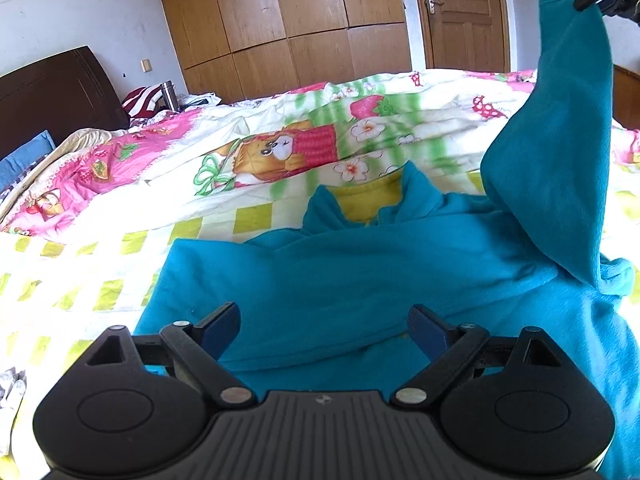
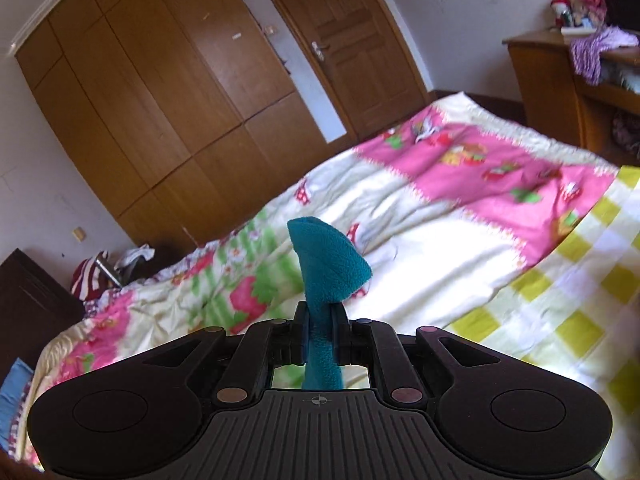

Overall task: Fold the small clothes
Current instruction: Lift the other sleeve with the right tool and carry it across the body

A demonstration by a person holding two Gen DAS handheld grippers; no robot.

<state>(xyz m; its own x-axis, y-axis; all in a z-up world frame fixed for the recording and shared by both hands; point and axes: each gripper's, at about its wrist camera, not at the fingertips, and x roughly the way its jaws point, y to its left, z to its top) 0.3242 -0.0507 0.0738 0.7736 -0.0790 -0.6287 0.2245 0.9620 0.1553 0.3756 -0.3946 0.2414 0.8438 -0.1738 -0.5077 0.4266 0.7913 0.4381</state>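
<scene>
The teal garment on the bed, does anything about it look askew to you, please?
Yes. The teal garment lies rumpled on the quilt, one sleeve pulled high by the right gripper.

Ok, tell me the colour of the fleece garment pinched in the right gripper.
Teal-blue fleece garment, plain; clearest in the left wrist view.

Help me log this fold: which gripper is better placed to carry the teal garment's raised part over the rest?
Right. The right gripper is shut on the lifted sleeve of the teal garment, while the left gripper hovers open above the flat part, holding nothing.
</scene>
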